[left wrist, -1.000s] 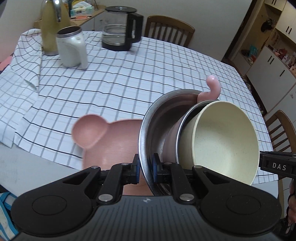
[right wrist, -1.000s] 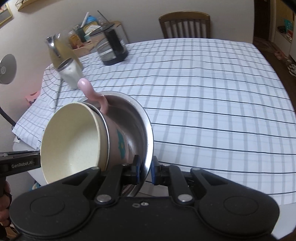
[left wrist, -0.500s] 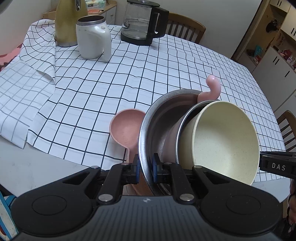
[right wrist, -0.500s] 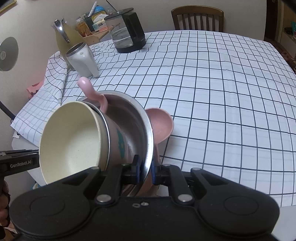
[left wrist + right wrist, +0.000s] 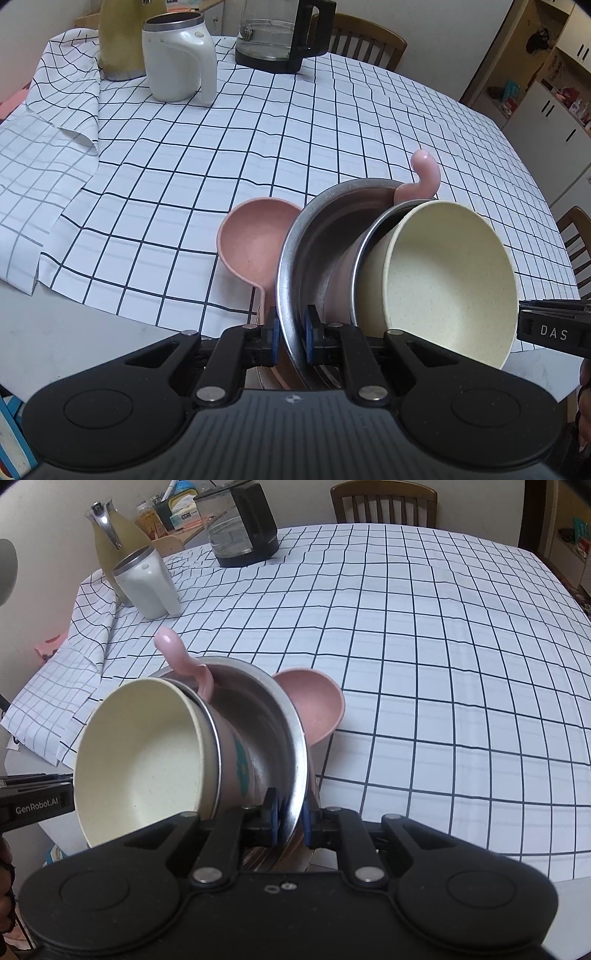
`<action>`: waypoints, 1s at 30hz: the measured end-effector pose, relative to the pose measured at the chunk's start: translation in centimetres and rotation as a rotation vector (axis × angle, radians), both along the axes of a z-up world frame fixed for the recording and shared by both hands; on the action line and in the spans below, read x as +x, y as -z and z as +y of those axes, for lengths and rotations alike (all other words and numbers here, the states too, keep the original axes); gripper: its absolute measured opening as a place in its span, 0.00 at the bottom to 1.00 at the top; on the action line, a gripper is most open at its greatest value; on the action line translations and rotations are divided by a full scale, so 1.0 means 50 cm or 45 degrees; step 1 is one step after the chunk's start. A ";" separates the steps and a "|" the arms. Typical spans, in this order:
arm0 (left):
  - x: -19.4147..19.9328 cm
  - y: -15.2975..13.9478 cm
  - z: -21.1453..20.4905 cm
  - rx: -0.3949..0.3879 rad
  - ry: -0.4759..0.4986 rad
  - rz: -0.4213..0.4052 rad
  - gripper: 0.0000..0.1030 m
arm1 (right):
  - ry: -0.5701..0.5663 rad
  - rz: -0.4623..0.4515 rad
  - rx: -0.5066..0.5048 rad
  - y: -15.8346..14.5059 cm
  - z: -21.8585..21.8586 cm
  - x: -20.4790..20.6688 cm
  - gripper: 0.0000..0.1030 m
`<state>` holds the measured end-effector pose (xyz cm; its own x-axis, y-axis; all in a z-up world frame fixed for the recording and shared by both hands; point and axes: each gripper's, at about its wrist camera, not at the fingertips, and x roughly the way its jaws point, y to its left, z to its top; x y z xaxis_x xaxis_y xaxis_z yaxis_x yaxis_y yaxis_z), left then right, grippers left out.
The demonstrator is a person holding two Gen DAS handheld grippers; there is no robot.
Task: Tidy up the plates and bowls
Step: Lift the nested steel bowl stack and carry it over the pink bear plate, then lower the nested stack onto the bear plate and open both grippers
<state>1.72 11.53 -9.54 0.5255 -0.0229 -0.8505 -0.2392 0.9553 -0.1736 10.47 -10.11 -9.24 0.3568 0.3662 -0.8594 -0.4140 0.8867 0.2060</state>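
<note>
**Stack now over the table, both tongs clamped on the steel bowl rim**

We hold the nested stack tilted on its side. Left tongs (image 5: 290, 334) are nearly closed, pinching the steel bowl (image 5: 317, 236) rim at 6 o'clock in the left view. Right tongs (image 5: 290, 816) are nearly closed too, on the rim of that bowl (image 5: 280, 720), opposite side.

Inside the steel bowl: a pink cup (image 5: 236, 753) with a curly handle (image 5: 424, 173), and a cream bowl (image 5: 447, 277) nested in that, mouth facing the right tongs.

What changed: a second ago the table sat farther off and the pink ladle (image 5: 255, 243) was a blur at the edge. Now the checked cloth (image 5: 258, 129) fills both views, and the ladle bowl shows sharp at 10 o'clock of the steel bowl, behind it; contact we cannot tell. The white jug (image 5: 177, 59) and the glass kettle (image 5: 284, 33) sit closer at 11–12 o'clock.

Our read: carry phase is ending, set-down near the table's front edge comes next. Level the stack first or the cream bowl may slide out.
</note>
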 end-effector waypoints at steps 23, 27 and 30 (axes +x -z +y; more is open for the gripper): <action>-0.021 -0.032 -0.011 0.105 0.035 -0.057 0.13 | -0.017 -0.131 -0.021 -0.034 -0.012 -0.043 0.35; -0.040 -0.045 -0.018 0.134 0.023 -0.081 0.13 | -0.012 -0.171 -0.003 -0.053 -0.026 -0.061 0.41; -0.053 -0.057 -0.026 0.157 0.029 -0.102 0.13 | -0.016 -0.204 -0.003 -0.069 -0.035 -0.077 0.46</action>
<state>-0.95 10.22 -6.67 0.5924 0.0667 -0.8028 -0.2074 0.9756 -0.0720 6.61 -11.85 -5.80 0.4848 0.3699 -0.7926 -0.4527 0.8815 0.1345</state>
